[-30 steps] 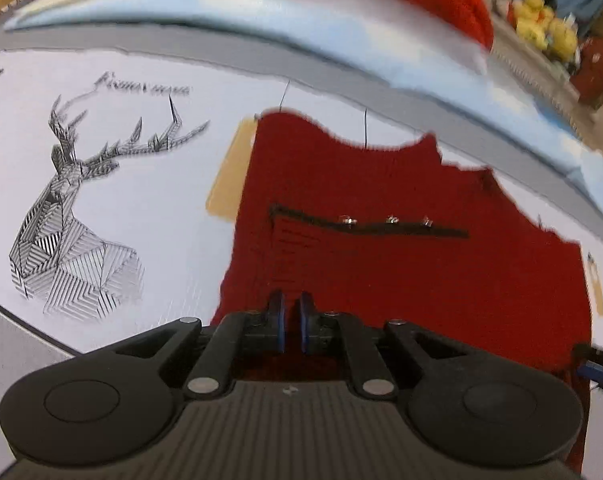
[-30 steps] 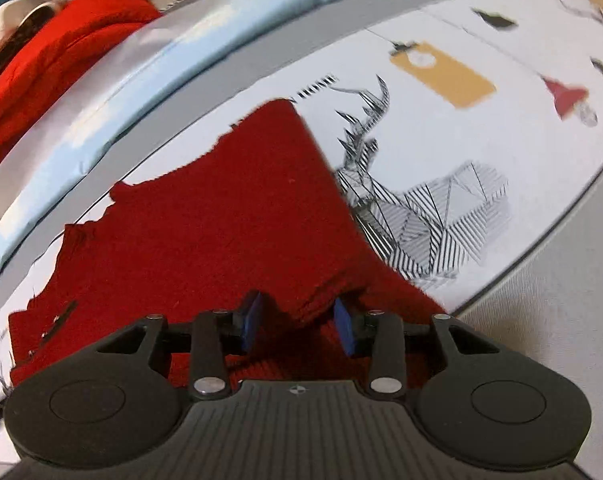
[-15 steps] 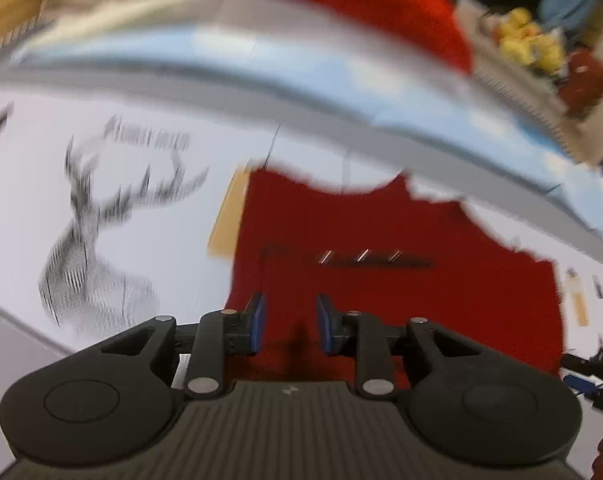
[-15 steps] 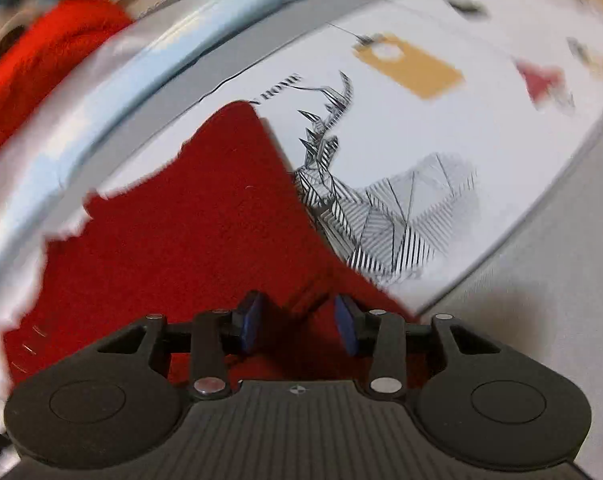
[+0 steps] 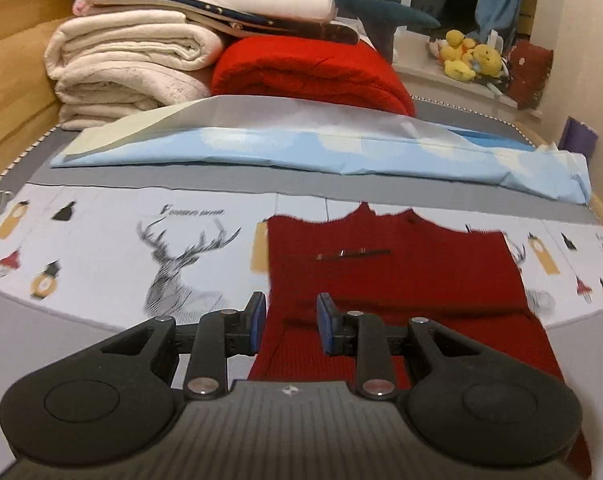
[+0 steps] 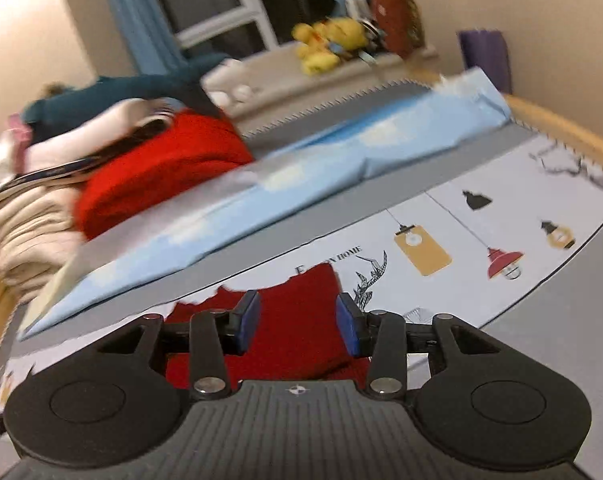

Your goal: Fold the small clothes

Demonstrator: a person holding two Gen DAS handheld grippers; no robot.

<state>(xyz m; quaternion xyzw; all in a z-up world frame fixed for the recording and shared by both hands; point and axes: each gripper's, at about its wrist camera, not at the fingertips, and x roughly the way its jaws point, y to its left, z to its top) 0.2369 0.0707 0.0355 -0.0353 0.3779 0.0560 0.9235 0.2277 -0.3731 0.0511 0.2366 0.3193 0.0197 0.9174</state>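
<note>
Now, both tools spread, clear of the knit.
Left tool [image 5: 289, 322] and right tool [image 6: 297, 322] have just been opening, pinching nothing; the knit [image 5: 393, 272] looks soft and floppy, so I'd pinch its corners.

Claw body hides the red garment [image 5: 389, 280]'s near edge.

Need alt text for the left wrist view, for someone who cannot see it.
The left gripper hangs open and empty above a dark red knitted garment lying flat on a deer-print sheet. Behind it lie a folded light blue cloth, a red blanket and stacked cream blankets.
</note>
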